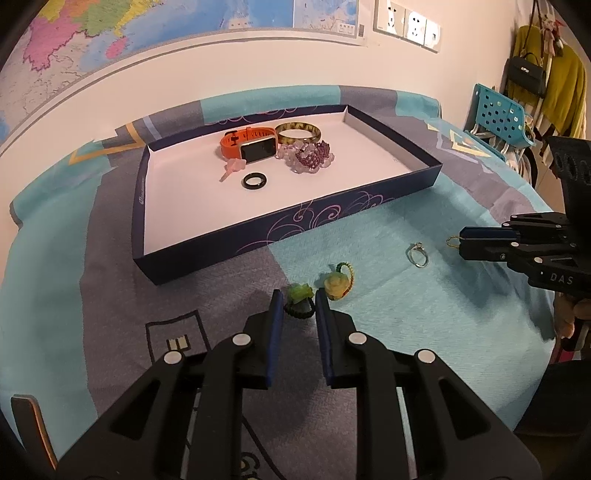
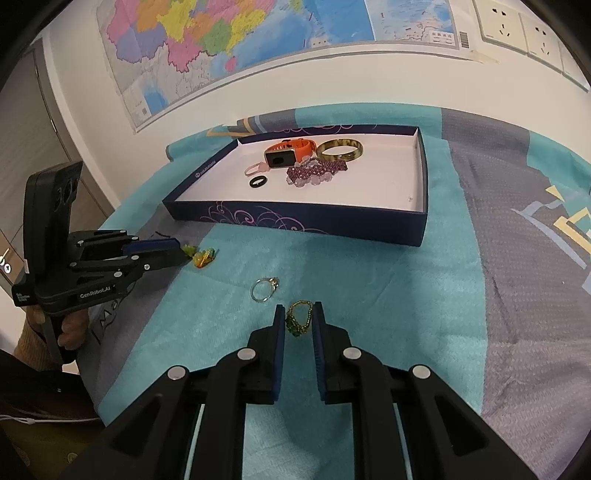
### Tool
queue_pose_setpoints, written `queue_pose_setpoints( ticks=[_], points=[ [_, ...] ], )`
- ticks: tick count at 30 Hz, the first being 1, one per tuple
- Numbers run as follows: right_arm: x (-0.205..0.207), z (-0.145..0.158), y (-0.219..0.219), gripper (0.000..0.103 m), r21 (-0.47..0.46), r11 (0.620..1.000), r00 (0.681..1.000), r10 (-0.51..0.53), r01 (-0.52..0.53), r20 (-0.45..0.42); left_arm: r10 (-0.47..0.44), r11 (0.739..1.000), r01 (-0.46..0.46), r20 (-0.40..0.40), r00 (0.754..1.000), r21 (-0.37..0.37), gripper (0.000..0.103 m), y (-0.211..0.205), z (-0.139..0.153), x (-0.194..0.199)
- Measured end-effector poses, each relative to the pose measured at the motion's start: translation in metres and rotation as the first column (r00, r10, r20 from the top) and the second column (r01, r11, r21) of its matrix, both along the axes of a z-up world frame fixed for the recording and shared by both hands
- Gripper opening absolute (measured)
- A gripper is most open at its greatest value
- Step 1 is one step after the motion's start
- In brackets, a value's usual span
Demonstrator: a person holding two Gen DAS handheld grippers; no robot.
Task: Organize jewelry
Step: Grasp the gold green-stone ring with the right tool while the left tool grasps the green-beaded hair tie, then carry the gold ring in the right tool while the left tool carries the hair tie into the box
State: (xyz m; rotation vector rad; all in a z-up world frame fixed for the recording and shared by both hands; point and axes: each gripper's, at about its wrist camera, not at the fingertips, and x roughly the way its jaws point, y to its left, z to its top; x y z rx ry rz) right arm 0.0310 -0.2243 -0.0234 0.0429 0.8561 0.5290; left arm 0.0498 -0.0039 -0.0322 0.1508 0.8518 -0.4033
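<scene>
A dark blue tray [image 1: 258,236] [image 2: 303,221] on the cloth holds an orange watch [image 1: 251,146] [image 2: 286,153], an amber bangle [image 1: 298,133] [image 2: 340,149], purple and clear bead bracelets [image 1: 312,157] [image 2: 316,171], a pink piece [image 1: 232,168] and a black ring [image 1: 254,181] [image 2: 257,181]. My left gripper [image 1: 298,299] is open around a green charm on a dark cord [image 1: 300,293]. A yellow pendant [image 1: 337,284] [image 2: 205,257] lies beside it. A silver ring [image 1: 418,255] [image 2: 264,288] lies between the grippers. My right gripper [image 2: 298,314] is open around a gold chain with a green stone [image 2: 298,319].
The table is covered by a teal and grey cloth [image 1: 424,295] [image 2: 480,258]. A map [image 2: 240,44] and wall sockets [image 1: 406,22] are behind the tray. A blue perforated basket [image 1: 498,114] and hanging clothes [image 1: 554,85] stand at the right.
</scene>
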Motion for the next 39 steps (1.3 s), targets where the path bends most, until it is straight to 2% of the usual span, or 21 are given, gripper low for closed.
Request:
queue_pose_setpoints(
  ticks=[15, 39],
  points=[
    [0.004, 0.004, -0.001, 0.013, 0.031, 1.000, 1.000, -0.005, 0.005, 0.006, 0.009, 1.000, -0.008, 0.011, 1.000, -0.021, 0.018, 0.006, 0.006, -0.006],
    [0.018, 0.027, 0.013, 0.013, 0.057, 0.998, 0.997, 0.030, -0.034, 0.074, 0.014, 0.999, -0.011, 0.069, 0.997, -0.049, 0.018, 0.007, 0.032, -0.004]
  ],
)
